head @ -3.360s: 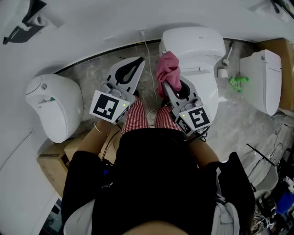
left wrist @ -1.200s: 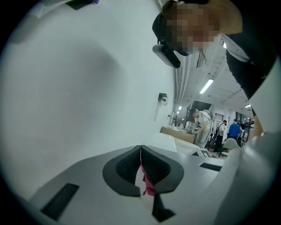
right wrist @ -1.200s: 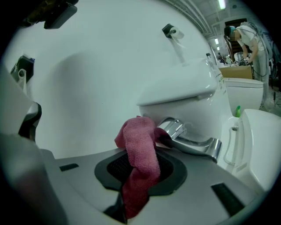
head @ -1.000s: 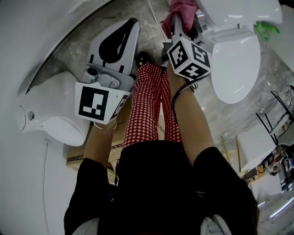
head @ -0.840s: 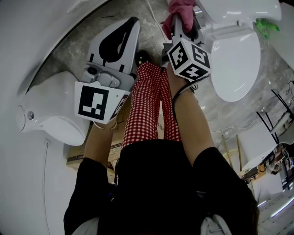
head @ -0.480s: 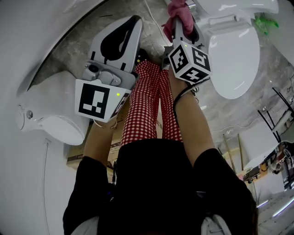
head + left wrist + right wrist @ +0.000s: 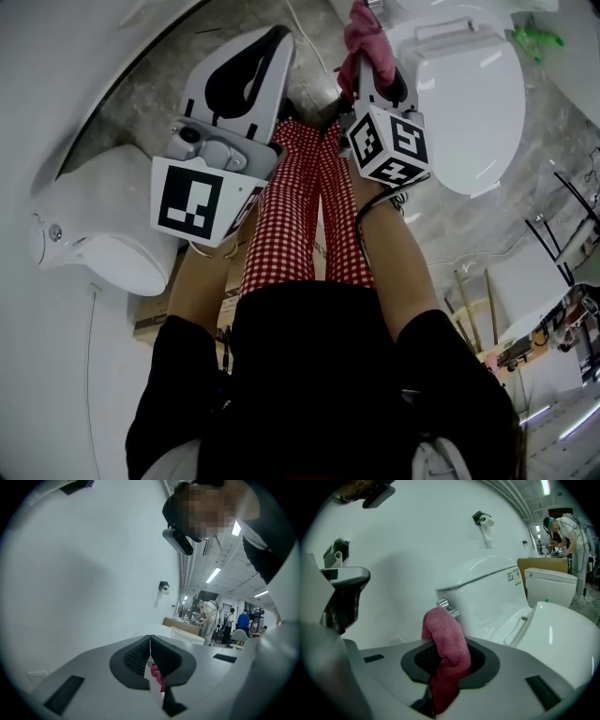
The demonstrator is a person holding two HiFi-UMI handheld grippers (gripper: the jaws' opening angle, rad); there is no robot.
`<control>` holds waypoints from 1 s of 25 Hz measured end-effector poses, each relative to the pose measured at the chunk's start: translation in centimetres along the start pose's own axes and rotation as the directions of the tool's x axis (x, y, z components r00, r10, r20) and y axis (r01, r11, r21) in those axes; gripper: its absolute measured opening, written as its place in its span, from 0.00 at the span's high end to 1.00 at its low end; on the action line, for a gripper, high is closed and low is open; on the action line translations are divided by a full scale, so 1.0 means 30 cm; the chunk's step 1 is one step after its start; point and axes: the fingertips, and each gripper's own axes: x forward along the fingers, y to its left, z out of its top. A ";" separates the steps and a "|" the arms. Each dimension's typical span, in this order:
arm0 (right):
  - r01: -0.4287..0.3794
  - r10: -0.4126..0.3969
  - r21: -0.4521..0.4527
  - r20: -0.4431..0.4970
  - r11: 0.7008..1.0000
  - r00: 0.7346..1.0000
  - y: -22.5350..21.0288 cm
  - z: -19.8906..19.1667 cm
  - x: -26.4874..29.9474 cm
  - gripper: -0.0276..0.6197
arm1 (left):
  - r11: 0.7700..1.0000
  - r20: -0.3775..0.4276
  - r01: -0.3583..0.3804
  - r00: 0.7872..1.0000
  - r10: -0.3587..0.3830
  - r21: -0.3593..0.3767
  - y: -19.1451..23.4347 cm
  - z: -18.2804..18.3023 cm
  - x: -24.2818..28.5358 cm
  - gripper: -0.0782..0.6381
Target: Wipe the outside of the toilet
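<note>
Gripping pink cloth (image 7: 446,648) in clamped jaws of right gripper (image 7: 373,75), near toilet (image 7: 469,103); left gripper (image 7: 150,644) jaws together, empty, facing white wall (image 7: 93,573).

- Head view: steeply down onto left gripper (image 7: 279,37) and right gripper (image 7: 373,70).
- Left gripper view: along jaws, toward wall (image 7: 84,573).
- Right gripper view: close on toilet (image 7: 497,592) ahead.
- Shared by all: pink cloth (image 7: 446,644).

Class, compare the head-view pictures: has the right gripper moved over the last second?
Yes. Measured against the toilet lid, the right gripper with its pink cloth has slid slightly back along the lid's side, towards the person.
</note>
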 end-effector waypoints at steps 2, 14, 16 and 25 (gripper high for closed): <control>-0.016 0.015 -0.024 -0.015 1.000 1.000 0.006 -0.018 -0.023 0.81 | 1.000 0.006 -0.005 1.000 0.005 -0.005 -0.001 0.001 -0.006 0.88; -0.188 0.187 -0.079 -0.030 0.979 0.982 0.235 -0.023 0.034 0.81 | 0.995 0.040 -0.088 0.995 0.090 -0.041 0.082 0.010 -0.079 0.88; -0.191 0.190 -0.073 -0.025 0.979 0.981 0.255 -0.012 0.087 0.81 | 0.993 0.040 -0.108 0.993 0.109 -0.045 0.108 0.004 -0.094 0.88; -0.157 0.150 -0.111 -0.071 0.981 0.986 0.277 0.003 0.339 0.81 | 0.986 0.022 -0.150 0.988 0.152 -0.068 0.186 -0.023 -0.117 0.88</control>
